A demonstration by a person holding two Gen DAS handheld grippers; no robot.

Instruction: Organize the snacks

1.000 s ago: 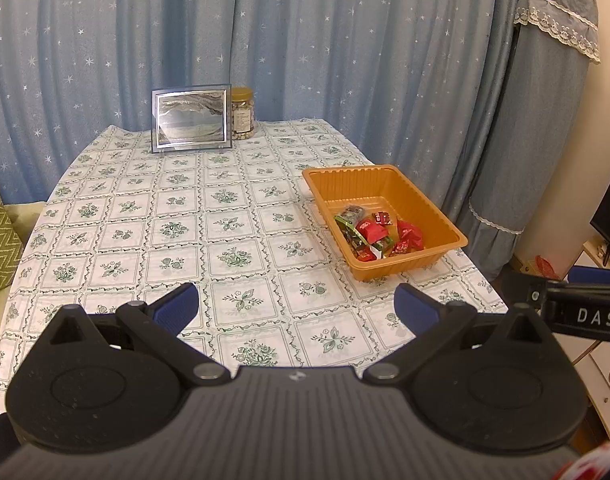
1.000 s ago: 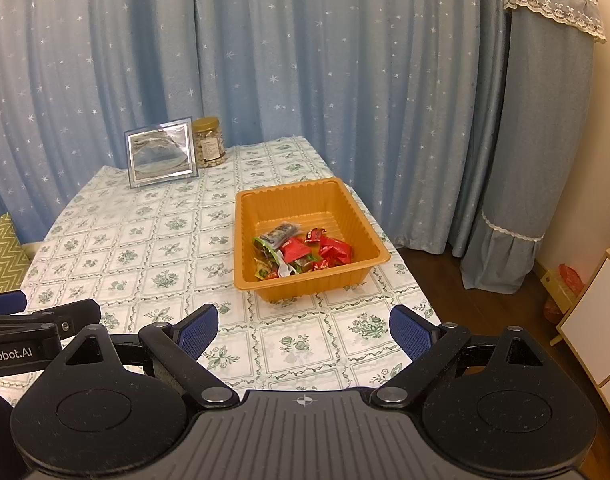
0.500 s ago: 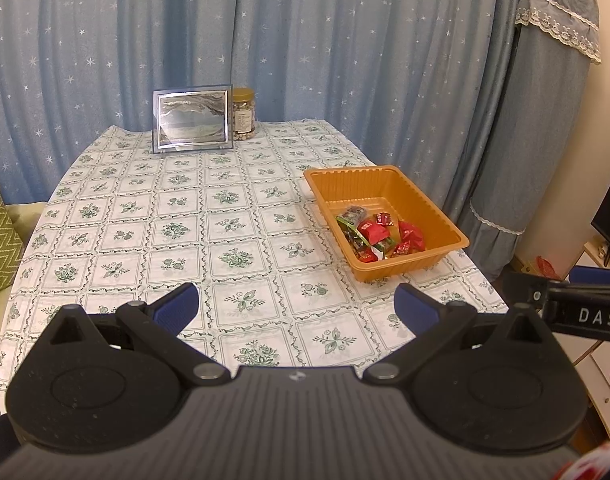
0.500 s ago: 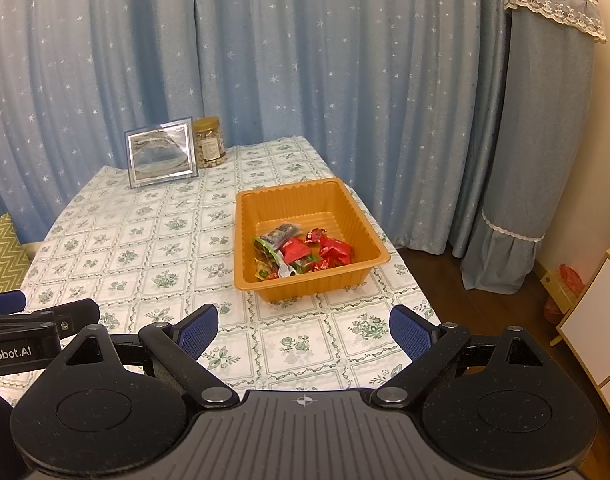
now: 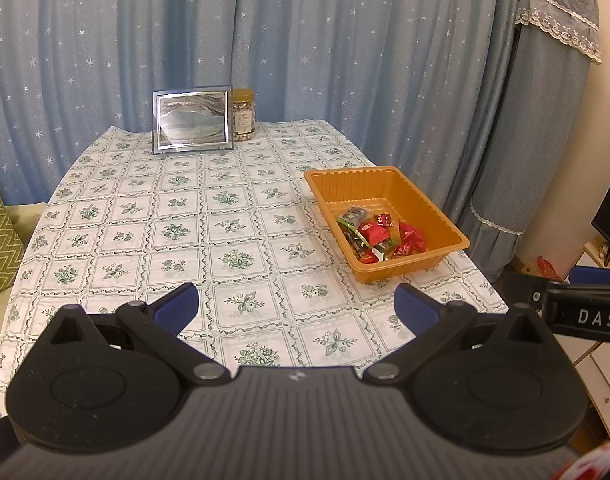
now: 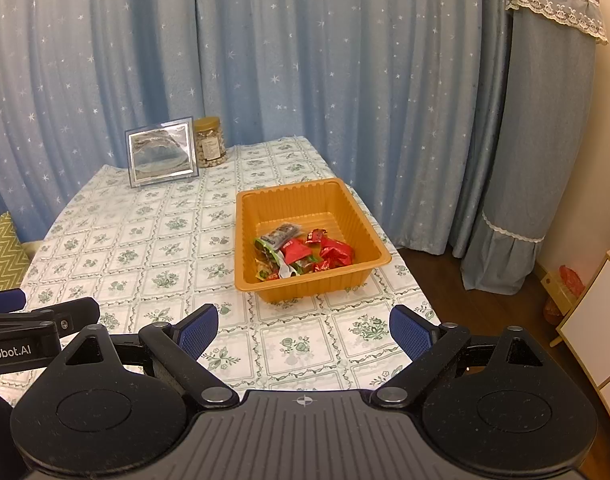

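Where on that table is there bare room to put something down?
Most of the tablecloth is bare: the wide stretch left of the orange tray, between the picture frame and jar at the far end and the near edge. Inside the tray, snacks crowd the near half; its far half is bare.

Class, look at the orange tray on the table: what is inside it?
The orange tray holds a heap of wrapped snacks at its near end, mostly red, some green, one dark packet. The far end is bare. Whatever lies beneath the heap is covered.
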